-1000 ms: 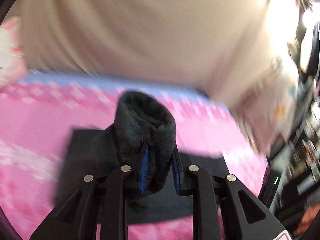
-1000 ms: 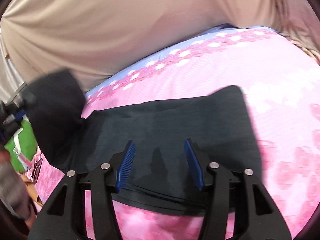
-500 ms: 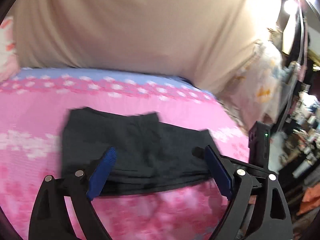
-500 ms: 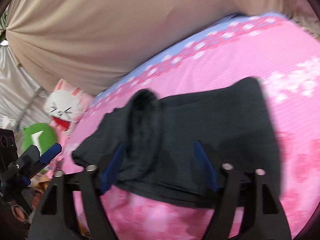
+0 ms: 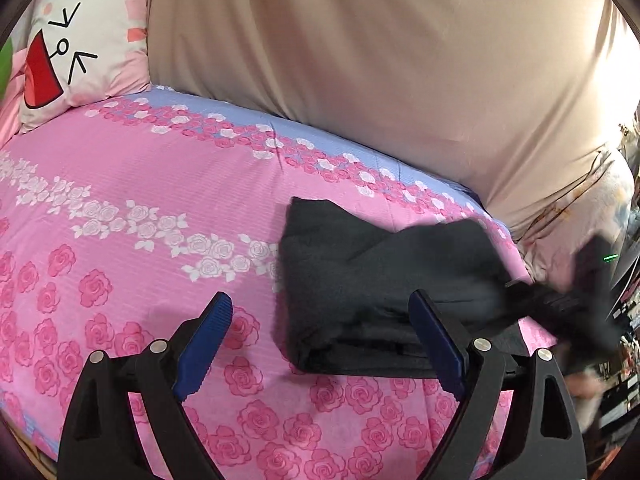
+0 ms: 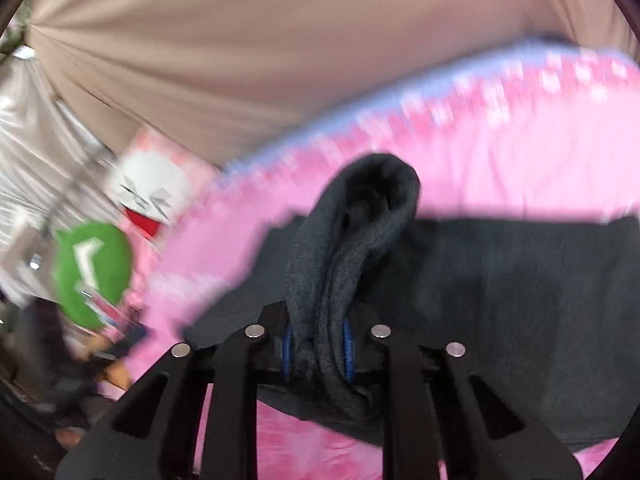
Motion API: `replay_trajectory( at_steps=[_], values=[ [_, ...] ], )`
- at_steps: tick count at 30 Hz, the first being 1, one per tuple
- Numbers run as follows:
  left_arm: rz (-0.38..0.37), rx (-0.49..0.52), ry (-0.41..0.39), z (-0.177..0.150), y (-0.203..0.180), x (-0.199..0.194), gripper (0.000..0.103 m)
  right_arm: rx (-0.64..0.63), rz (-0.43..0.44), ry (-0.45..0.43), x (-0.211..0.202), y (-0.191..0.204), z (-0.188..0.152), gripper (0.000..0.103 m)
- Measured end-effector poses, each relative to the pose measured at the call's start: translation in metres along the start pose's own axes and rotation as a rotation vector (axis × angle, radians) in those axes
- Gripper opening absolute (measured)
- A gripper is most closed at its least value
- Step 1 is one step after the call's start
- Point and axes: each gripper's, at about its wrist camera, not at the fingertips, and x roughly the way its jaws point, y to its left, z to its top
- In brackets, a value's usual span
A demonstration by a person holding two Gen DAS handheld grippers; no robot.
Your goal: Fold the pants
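On my left wrist view the left gripper (image 5: 320,344) stands wide apart over the bed (image 5: 160,248) with nothing between its blue pads (image 5: 204,344); the dark pants (image 5: 372,276) lie folded on the pink rose-print sheet, just right of the gripper's middle, the right pad in front of their near edge; their far-right end is blurred; a white cartoon-face pillow (image 5: 76,48) sits at the far left against the beige curtain (image 5: 380,60). On my right wrist view the right gripper (image 6: 318,350) has just been closing and is clamped on a bunched fold of the pants (image 6: 352,248), which rises above the flat part on the bed; a green plush (image 6: 92,272) shows at left, blurred.
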Motion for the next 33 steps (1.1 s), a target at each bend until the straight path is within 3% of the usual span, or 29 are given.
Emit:
replay_trajectory(
  at_steps=[3, 7, 9, 12, 15, 16, 18, 19, 20, 22, 25, 28, 33],
  values=[
    [-0.034, 0.0, 0.017, -0.001, -0.003, 0.008, 0.087, -0.041, -0.124, -0.084, -0.037, -0.018, 0.003, 0.017],
    [-0.066, 0.009, 0.069, -0.008, -0.015, 0.032, 0.087, 0.09, -0.407, 0.088, -0.007, -0.11, -0.031, 0.018],
    [-0.076, 0.015, 0.103, -0.012, -0.024, 0.046, 0.087, 0.154, -0.328, 0.053, -0.017, -0.122, -0.04, 0.018],
    [-0.083, 0.033, 0.134, -0.014, -0.036, 0.057, 0.087, 0.12, -0.272, -0.029, -0.044, -0.102, -0.03, 0.017],
    [-0.086, 0.054, 0.139, -0.016, -0.045, 0.061, 0.087, 0.094, -0.283, -0.065, -0.063, -0.1, -0.026, 0.017],
    [-0.086, 0.057, 0.142, -0.018, -0.047, 0.062, 0.087, 0.093, -0.301, -0.059, -0.062, -0.105, -0.029, 0.017],
    [-0.091, 0.06, 0.156, -0.02, -0.05, 0.067, 0.087, 0.141, -0.337, 0.035, -0.043, -0.137, -0.04, 0.018],
    [-0.091, 0.06, 0.164, -0.021, -0.05, 0.07, 0.087, 0.177, -0.346, 0.068, -0.034, -0.147, -0.046, 0.025],
    [-0.088, 0.062, 0.178, -0.022, -0.052, 0.075, 0.087, 0.221, -0.309, 0.034, -0.037, -0.154, -0.05, 0.025],
    [-0.086, 0.065, 0.191, -0.023, -0.055, 0.079, 0.087, 0.249, -0.293, 0.018, -0.049, -0.149, -0.048, 0.035],
    [-0.097, 0.062, 0.205, -0.022, -0.058, 0.084, 0.087, 0.161, -0.354, -0.043, -0.064, -0.13, -0.036, 0.038],
    [-0.097, 0.033, 0.211, -0.017, -0.055, 0.093, 0.087, 0.099, -0.312, -0.071, -0.065, -0.112, -0.023, 0.038],
    [-0.113, -0.073, 0.253, -0.009, -0.042, 0.113, 0.087, -0.049, -0.316, -0.044, -0.024, -0.089, -0.004, 0.038]
  ],
)
